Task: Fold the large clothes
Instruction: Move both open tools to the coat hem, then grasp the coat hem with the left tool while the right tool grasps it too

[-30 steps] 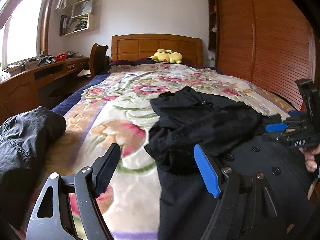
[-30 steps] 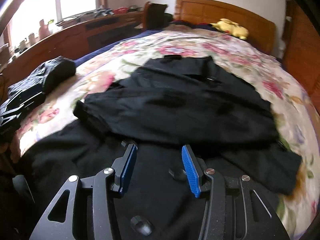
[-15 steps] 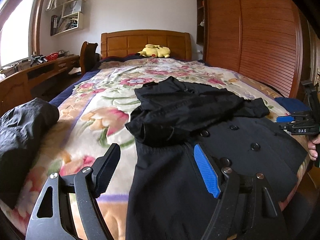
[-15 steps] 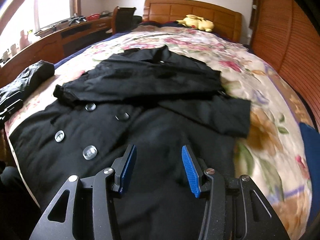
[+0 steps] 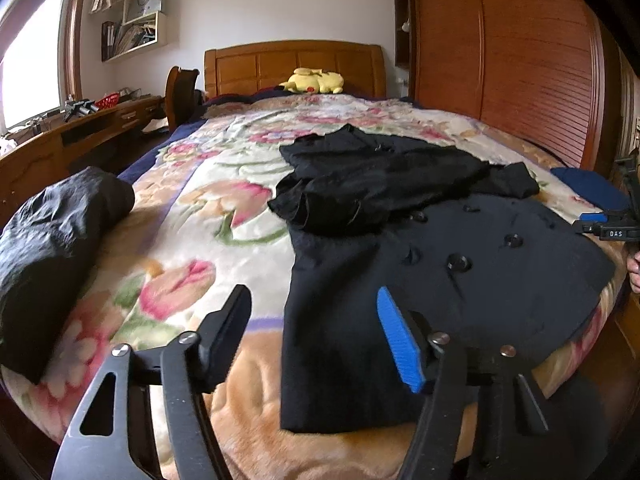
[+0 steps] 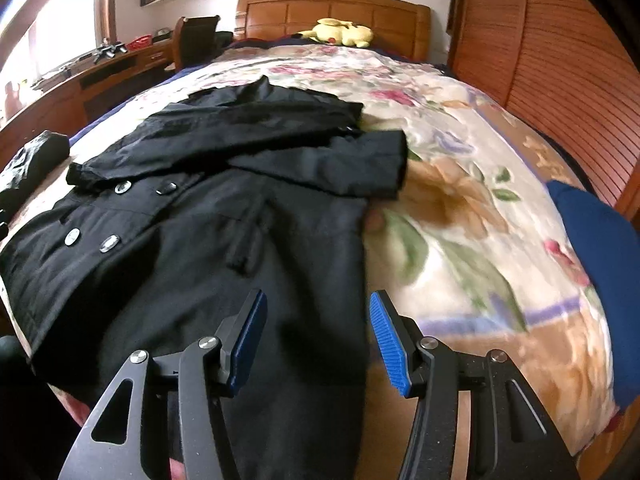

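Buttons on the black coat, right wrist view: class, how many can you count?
4 on the black coat: upper-left button and upper-right button just below the folded sleeve; lower-left button and lower-right button beneath them. Others may be hidden under the sleeve.

Black coat [image 6: 208, 216] on floral cream-and-pink blanket [image 6: 460, 208]; yellow plush [image 6: 340, 32].

Place: a home bedroom
Bed: floral blanket [image 5: 192, 216], wooden headboard [image 5: 294, 66], 1 yellow plush toy [image 5: 314, 81] (by the headboard)
Walls: slatted wooden wardrobe [image 5: 520, 60], desk [image 5: 80, 128], shelves [image 5: 132, 20]
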Demonstrator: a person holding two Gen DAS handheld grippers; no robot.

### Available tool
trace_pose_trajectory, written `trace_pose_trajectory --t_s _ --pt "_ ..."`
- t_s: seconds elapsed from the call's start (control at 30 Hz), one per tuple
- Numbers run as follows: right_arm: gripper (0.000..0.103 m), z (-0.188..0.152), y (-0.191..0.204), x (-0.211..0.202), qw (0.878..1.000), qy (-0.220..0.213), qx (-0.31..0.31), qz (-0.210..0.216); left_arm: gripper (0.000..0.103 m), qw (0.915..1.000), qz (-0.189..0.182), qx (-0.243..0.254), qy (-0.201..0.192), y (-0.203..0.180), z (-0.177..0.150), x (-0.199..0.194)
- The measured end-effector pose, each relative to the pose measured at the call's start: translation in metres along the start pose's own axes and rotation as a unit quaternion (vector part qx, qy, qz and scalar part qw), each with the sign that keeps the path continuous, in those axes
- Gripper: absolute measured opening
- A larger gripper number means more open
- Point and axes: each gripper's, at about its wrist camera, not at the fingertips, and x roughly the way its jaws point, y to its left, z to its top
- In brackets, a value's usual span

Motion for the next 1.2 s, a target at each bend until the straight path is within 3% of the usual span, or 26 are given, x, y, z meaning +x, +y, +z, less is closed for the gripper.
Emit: trace_pose_trajectory --t_s 0.1,0.4,1.1,1.2 --pt "0.056 -0.007 -0.005 -0.002 1.000 0.003 0.002 -0.007 0.058 0.9999 0.001 0.006 0.012 0.001 -0.008 0.000" --pt "0.064 -0.026 -0.013 -0.016 1.000 0.012 0.000 -0.013 0.058 0.9992 0.010 0.008 0.038 0.002 -0.023 0.004" --pt "0.060 -0.052 -0.003 -0.032 0.999 0.018 -0.017 0.047 0.058 0.9986 0.003 0.002 0.053 0.001 -0.027 0.011" --pt "0.060 -0.054 -0.003 -0.028 0.999 0.017 -0.016 0.047 0.054 0.9987 -0.003 0.003 0.051 0.001 -0.029 0.009"
